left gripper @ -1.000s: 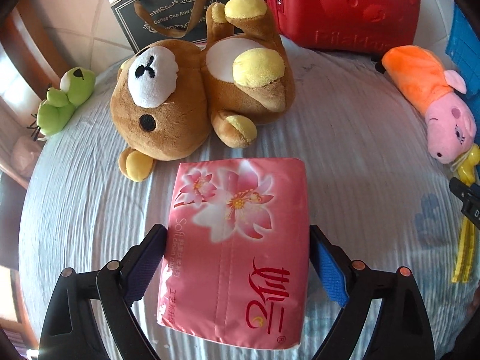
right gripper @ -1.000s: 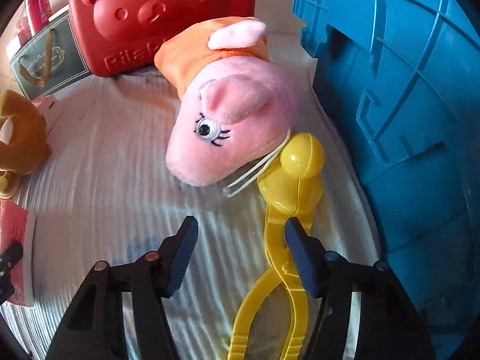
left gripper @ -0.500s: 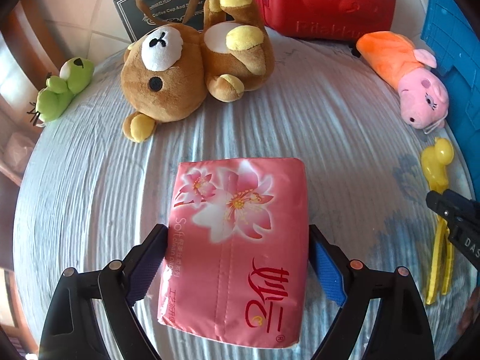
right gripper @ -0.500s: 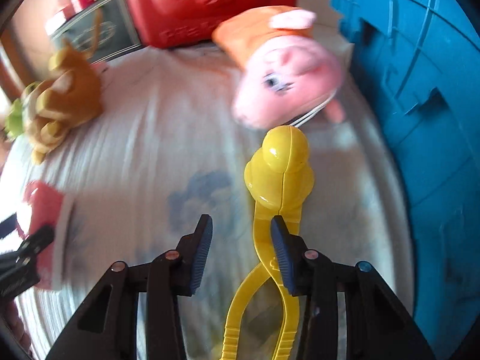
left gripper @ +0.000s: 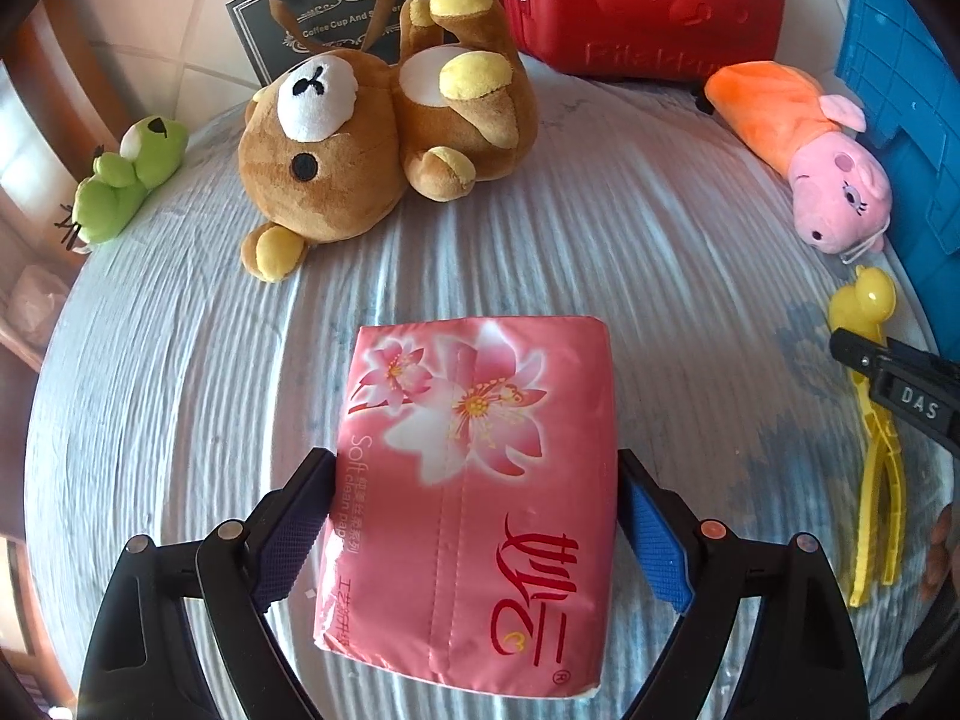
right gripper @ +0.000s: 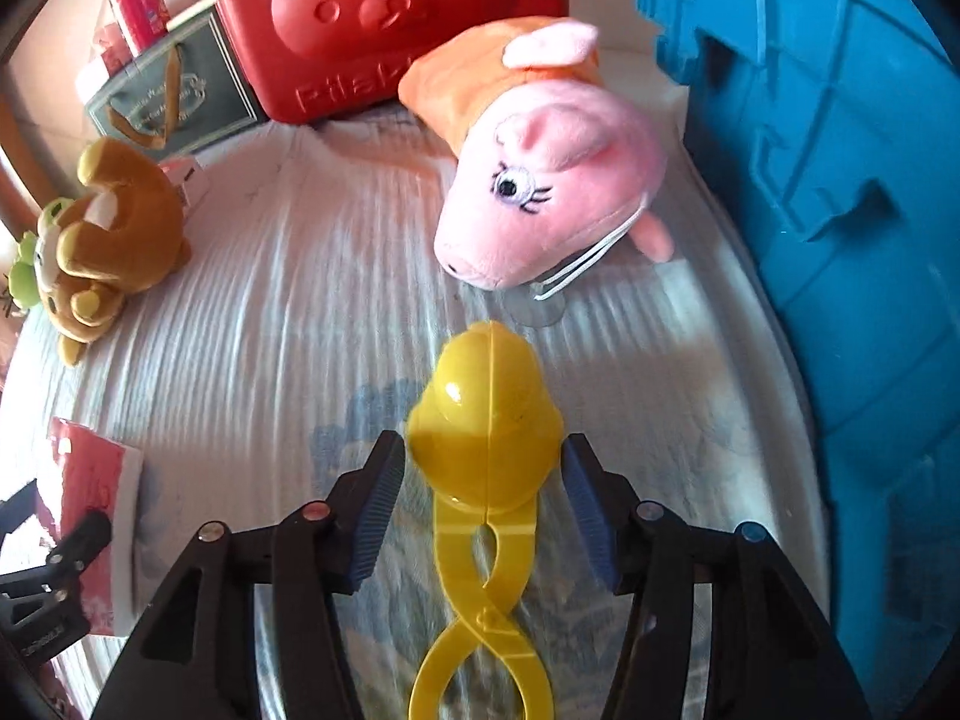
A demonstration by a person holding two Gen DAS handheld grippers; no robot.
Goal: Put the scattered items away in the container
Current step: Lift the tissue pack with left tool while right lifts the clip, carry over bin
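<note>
Evidently both pickups are in hand at once. The left gripper [left gripper: 474,516] has its jaws spread wide around the pink flower-printed soft tissue pack [left gripper: 474,480], pads pressing both sides, the pack apparently raised off the ribbed white bedspread [left gripper: 180,360]. The right gripper [right gripper: 483,516] brackets the dome head of the yellow plastic duck-shaped snowball tongs [right gripper: 486,438]; its jaws are opening, pads just beside the dome, whether touching I cannot tell. The blue plastic crate [right gripper: 840,180] stands right of the tongs. Next, the right needs a firm grip, then both carry over the crate's rim.
</note>
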